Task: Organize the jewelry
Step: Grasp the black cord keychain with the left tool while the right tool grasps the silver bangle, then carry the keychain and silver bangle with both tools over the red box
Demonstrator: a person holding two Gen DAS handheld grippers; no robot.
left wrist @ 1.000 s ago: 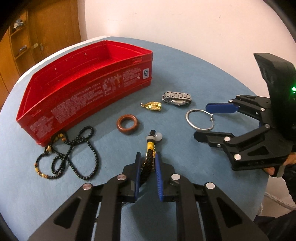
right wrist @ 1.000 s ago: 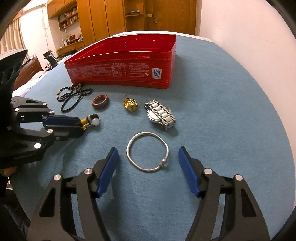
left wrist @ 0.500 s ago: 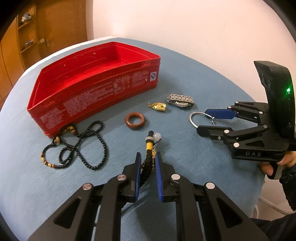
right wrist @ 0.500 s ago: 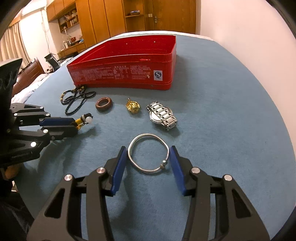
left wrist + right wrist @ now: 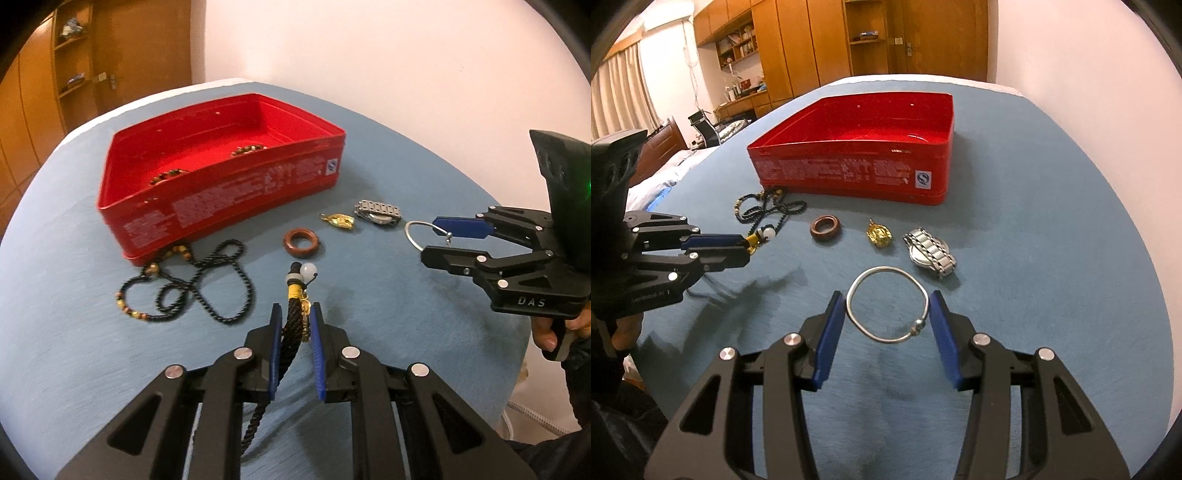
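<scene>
Left gripper (image 5: 295,325): pitched steeply down, jaws nearly shut, pads clamped on braided cord (image 5: 291,321). Right gripper (image 5: 888,317): also pitched down, jaws half-closed, pads pressing both sides of silver bangle (image 5: 886,304), lifted off surface.

Red tin (image 5: 849,173); silver bangle (image 5: 886,304)
</scene>
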